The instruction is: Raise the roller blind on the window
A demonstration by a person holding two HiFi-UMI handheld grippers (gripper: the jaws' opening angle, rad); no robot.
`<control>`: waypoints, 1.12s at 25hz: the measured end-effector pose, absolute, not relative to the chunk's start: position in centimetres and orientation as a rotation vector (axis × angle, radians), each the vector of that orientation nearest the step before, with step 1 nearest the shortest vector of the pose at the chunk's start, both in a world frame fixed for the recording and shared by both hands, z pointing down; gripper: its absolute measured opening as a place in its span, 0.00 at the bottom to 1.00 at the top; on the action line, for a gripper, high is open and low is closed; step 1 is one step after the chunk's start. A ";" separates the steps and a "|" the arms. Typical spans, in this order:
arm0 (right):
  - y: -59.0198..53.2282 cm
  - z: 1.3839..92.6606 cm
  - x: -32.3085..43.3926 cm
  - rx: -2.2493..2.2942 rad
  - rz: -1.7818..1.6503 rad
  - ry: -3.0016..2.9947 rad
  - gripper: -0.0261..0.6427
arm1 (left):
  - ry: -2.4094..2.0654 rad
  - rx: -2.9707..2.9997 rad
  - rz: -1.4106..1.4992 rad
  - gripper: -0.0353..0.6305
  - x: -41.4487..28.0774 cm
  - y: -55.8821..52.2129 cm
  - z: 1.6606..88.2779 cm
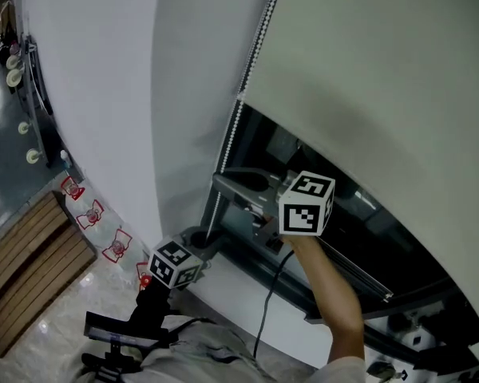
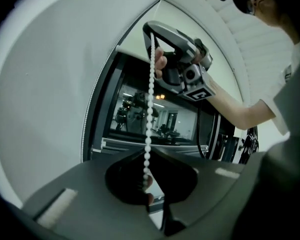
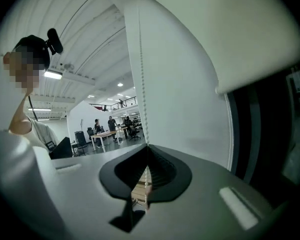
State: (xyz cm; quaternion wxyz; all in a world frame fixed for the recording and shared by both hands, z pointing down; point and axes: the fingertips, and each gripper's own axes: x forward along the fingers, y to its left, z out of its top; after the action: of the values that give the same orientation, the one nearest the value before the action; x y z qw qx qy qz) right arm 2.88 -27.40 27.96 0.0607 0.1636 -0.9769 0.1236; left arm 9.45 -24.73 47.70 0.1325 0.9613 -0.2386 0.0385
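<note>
L tongs (image 2: 147, 183) & R tongs (image 3: 147, 180) both pinch the bead chain (image 2: 150, 104), L at 7 o'clock below R, prob. so the roller blind (image 1: 383, 86) can't drop btwn pulls.

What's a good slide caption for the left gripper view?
Left hand-held gripper and, higher up, right hand-held gripper both shut on the bead chain.

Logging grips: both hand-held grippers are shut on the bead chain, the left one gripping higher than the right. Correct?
No: the right hand-held gripper grips the bead chain higher than the left hand-held gripper, as the left gripper view shows. Both are shut on it.
</note>
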 end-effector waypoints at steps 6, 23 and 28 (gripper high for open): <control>-26.6 30.4 2.6 0.488 0.410 -2.945 0.05 | -0.699 2.794 0.093 0.05 9.1 -24.8 47.0; -24.7 41.2 2.8 0.432 0.626 -2.809 0.05 | -0.725 2.786 0.109 0.05 8.6 -25.4 46.9; -24.5 40.5 2.6 0.409 0.500 -2.822 0.06 | -0.717 2.783 0.104 0.05 8.6 -25.3 47.0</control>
State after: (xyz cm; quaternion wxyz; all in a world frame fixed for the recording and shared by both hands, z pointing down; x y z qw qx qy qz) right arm 2.62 -24.52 40.54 0.1232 0.1401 -0.9673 0.1716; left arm 8.64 -25.25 46.99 0.1324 0.9592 -0.2472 0.0360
